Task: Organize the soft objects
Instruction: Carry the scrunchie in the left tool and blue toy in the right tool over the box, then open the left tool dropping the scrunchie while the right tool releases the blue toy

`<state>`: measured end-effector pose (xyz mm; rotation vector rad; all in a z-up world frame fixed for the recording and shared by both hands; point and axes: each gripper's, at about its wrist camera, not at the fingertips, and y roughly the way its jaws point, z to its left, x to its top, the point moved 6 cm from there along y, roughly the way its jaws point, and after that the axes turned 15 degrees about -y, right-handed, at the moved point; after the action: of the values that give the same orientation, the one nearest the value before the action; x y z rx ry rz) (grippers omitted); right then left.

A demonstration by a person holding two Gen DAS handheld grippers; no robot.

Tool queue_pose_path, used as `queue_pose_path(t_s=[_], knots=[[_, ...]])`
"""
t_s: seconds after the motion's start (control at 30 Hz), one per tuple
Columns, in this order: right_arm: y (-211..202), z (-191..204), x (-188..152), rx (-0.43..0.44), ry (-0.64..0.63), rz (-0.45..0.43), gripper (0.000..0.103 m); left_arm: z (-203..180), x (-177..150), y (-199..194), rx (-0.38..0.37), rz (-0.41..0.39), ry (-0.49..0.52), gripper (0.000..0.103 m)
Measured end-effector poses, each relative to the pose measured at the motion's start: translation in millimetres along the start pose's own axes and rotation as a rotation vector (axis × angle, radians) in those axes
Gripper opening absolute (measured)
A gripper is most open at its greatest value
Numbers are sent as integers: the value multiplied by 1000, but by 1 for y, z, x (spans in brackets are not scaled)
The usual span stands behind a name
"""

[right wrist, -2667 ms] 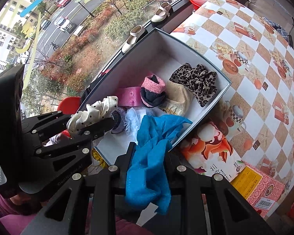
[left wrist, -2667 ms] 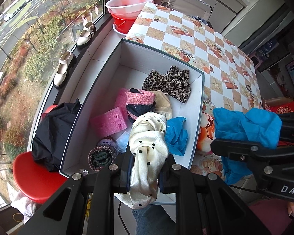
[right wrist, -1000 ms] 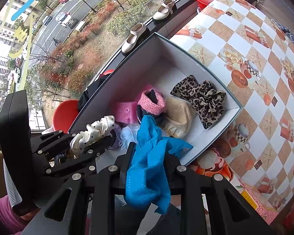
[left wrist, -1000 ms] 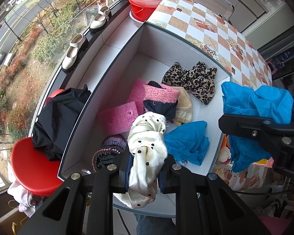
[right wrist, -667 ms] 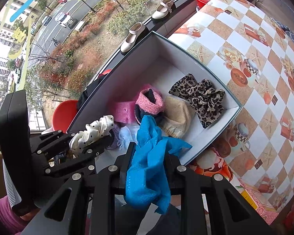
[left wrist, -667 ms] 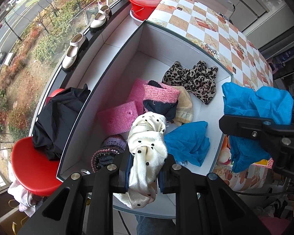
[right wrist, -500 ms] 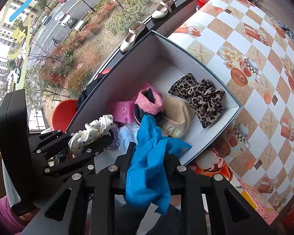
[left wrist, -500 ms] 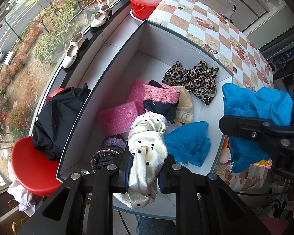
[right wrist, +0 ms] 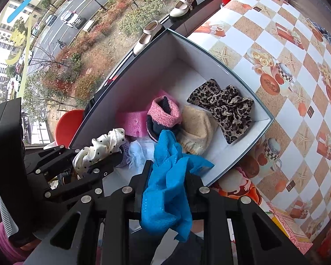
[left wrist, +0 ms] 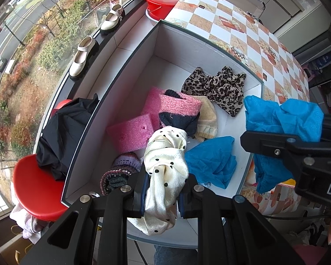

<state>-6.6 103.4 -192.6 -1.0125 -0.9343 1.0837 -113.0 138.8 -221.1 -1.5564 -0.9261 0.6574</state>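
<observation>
Above the white box [left wrist: 112, 101] on the desk [right wrist: 298, 50]: left gripper [left wrist: 162, 190] fingers clamp a polka-dot cloth [left wrist: 165, 167]; right gripper [right wrist: 166, 190] fingers clamp a blue cloth [right wrist: 167, 176]. Leopard scarf [left wrist: 218, 88] lies at 1 o'clock, several pieces inside; two unplaced.

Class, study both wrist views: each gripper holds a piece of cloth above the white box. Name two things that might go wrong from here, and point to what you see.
1. The blue cloth in the right gripper hangs near the box's near rim; released here, it may drape over the edge or fall outside.
2. The polka-dot cloth in the left gripper hangs over the knitted roll, so dropping it may bury that.
</observation>
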Motion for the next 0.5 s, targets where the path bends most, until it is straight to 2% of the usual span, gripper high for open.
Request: queue_pose_path(t_s=[0.5], knots=[[4,-6,2,-1,5,7,24,0,0,1,7,15,6,22]])
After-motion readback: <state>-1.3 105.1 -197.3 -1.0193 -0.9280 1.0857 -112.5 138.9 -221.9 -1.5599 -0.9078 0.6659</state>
